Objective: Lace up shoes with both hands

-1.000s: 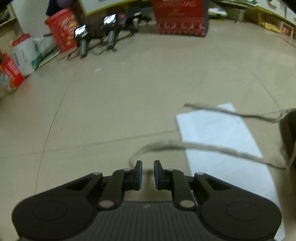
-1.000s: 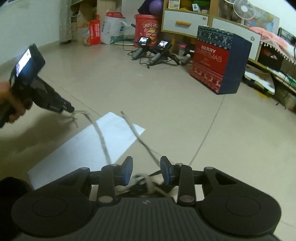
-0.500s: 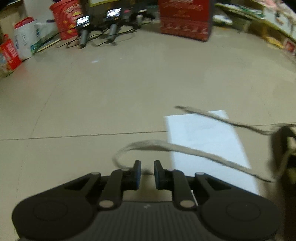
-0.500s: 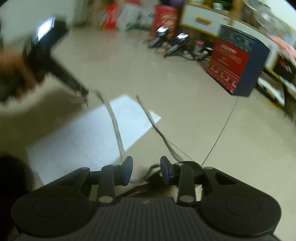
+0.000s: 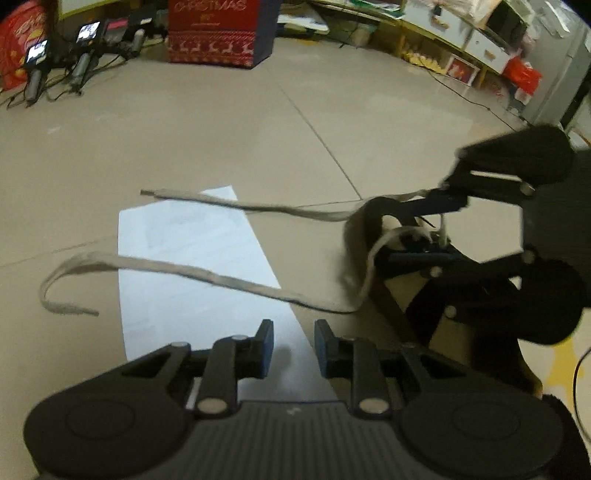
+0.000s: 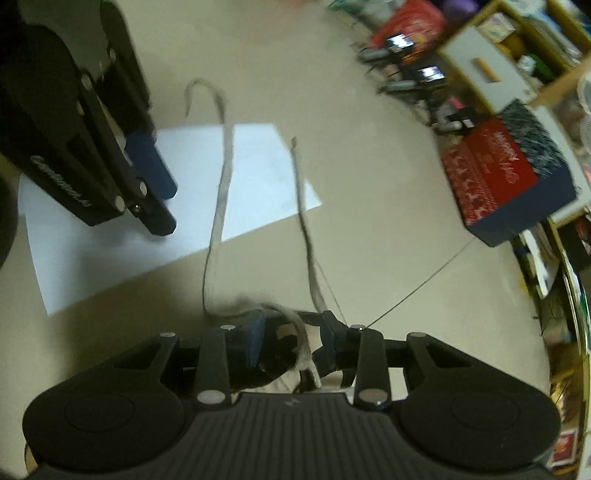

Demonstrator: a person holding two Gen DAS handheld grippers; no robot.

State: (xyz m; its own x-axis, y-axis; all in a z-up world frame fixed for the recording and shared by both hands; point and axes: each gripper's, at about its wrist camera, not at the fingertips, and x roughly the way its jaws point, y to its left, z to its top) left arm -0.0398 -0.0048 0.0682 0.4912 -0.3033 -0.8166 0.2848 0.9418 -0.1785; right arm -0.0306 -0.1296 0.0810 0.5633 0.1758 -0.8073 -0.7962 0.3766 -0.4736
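Left claw [image 5: 293,345]: its jaws are opening, with nothing between the blue pads; it hangs above the near edge of the white paper [image 5: 192,258], pointed down at the floor.
Right claw [image 6: 291,338]: jaws parted and set over the top of the shoe [image 5: 364,230]; lace and the shoe's dark opening lie in the gap. Whether the pads press on anything I cannot tell, since the picture there is dark and blurred.
Shoe: on the beige tiled floor [image 5: 221,129], just beside the paper's right edge in the left wrist view, partly hidden by the right claw.
Near lace end [image 5: 177,269]: runs from the shoe across the paper, then curls back in a hook on the bare floor; loose, touched by neither claw.
Far lace end [image 5: 240,203]: stretches from the shoe across the paper's far corner, its tip resting on the floor just past it.
Paper: flat on the floor, under both lace ends.
Background: a red and navy Christmas box [image 5: 218,33] stands well apart at the far side, with two spare handheld grippers [image 5: 59,62] lying on the floor to its left.
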